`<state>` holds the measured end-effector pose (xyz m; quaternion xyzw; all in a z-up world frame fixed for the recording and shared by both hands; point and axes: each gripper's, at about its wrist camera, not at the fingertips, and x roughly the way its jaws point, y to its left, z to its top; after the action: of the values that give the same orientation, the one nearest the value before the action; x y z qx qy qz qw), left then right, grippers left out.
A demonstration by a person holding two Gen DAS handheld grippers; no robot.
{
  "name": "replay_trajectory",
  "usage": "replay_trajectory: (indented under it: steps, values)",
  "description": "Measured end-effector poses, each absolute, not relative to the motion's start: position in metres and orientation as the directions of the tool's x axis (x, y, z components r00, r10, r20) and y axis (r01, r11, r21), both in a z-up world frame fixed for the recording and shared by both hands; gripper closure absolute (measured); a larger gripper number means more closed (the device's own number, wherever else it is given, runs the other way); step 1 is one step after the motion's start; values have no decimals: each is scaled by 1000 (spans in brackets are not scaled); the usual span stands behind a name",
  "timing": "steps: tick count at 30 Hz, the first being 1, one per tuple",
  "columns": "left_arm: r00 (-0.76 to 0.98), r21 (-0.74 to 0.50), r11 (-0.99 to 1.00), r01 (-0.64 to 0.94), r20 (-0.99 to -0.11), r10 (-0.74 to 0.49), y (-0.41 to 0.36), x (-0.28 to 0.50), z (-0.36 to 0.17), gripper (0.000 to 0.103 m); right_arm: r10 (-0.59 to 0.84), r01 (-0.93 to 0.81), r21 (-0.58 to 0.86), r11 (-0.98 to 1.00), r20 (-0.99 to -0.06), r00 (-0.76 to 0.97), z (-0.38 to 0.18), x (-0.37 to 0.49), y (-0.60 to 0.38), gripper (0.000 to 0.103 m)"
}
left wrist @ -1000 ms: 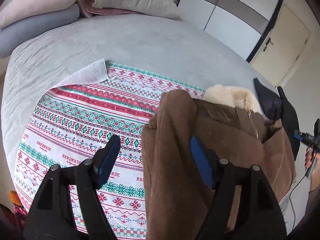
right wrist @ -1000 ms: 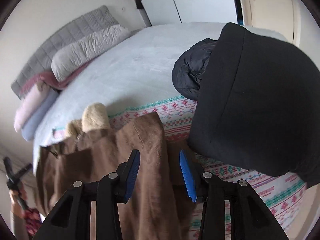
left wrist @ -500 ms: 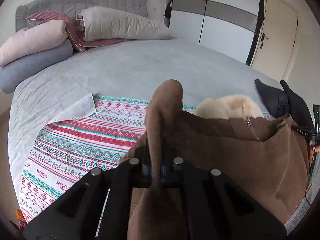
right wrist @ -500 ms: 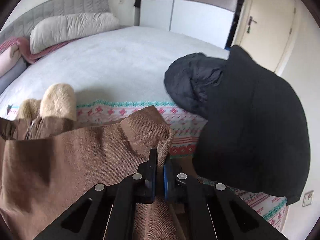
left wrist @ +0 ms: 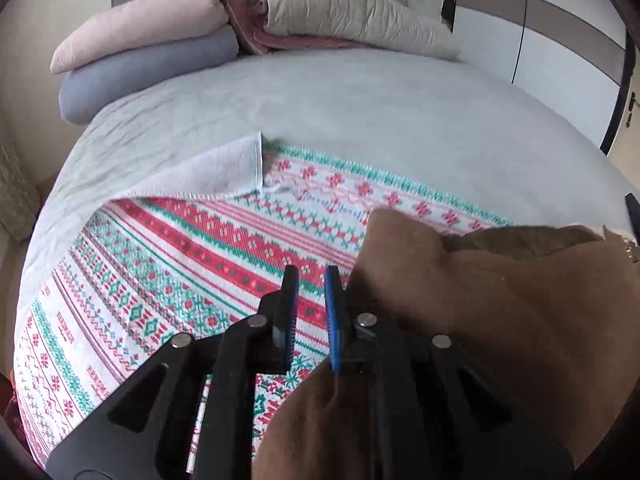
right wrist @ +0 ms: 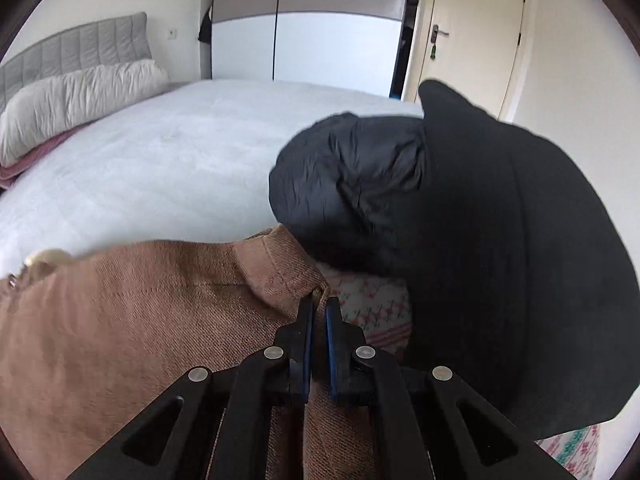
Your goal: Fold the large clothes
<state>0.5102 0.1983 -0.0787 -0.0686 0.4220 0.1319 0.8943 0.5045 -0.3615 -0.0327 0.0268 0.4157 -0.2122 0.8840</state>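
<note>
Left wrist: left claw (left wrist: 311,312) jaws have just been parting slightly, nothing between them; brown coat (left wrist: 500,320) lies beside it on patterned blanket (left wrist: 180,260).
Right wrist: right claw (right wrist: 319,334) pinches coat corner; coat's length runs leftward.

grey bed (left wrist: 340,92) open; black coats (right wrist: 500,240) block right

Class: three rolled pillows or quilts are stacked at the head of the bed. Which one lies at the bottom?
The grey-blue roll. The pink roll rests on top of it, and the beige quilted one lies apart, to the right.
</note>
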Motion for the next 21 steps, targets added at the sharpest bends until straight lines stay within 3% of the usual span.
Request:
replay_trajectory:
  steps: [2, 5, 7, 10, 11, 12, 14, 18, 21]
  values:
    - [581, -57, 952, -300, -803, 135, 207, 516, -88, 89, -360, 407, -151, 901, -784, 506, -56, 510, -364, 97]
    - [619, -58, 953, -299, -771, 148, 210, 508, -69, 89, -363, 409, -146, 901, -769, 526, -44, 506, -364, 97]
    - [666, -77, 963, -259, -736, 120, 206, 495, -51, 83, -362, 410, -134, 902, -753, 550, -30, 495, -362, 93]
    - [706, -63, 987, -147, -705, 60, 172, 471, -27, 63, -312, 355, -105, 929, -739, 597, -9, 478, -345, 82]
    - [718, -61, 995, -84, -696, 18, 154, 462, -21, 48, -292, 323, -102, 941, -728, 620, -2, 473, -332, 76]
    - [731, -51, 998, -27, -683, -15, 135, 455, -15, 41, -268, 281, -104, 954, -717, 643, 4, 467, -316, 74]
    - [740, -41, 996, 79, -667, -86, 93, 447, -7, 38, -169, 150, -90, 985, -709, 685, 12, 462, -274, 55]
    - [665, -148, 970, 195, -707, -242, 32, 465, -24, 38, 12, -110, -74, 991, -778, 628, -6, 480, -189, 54]
    - [644, -110, 985, 134, -746, -171, 22, 493, -49, 37, -58, -136, -193, 972, -752, 657, -23, 491, -174, 54]
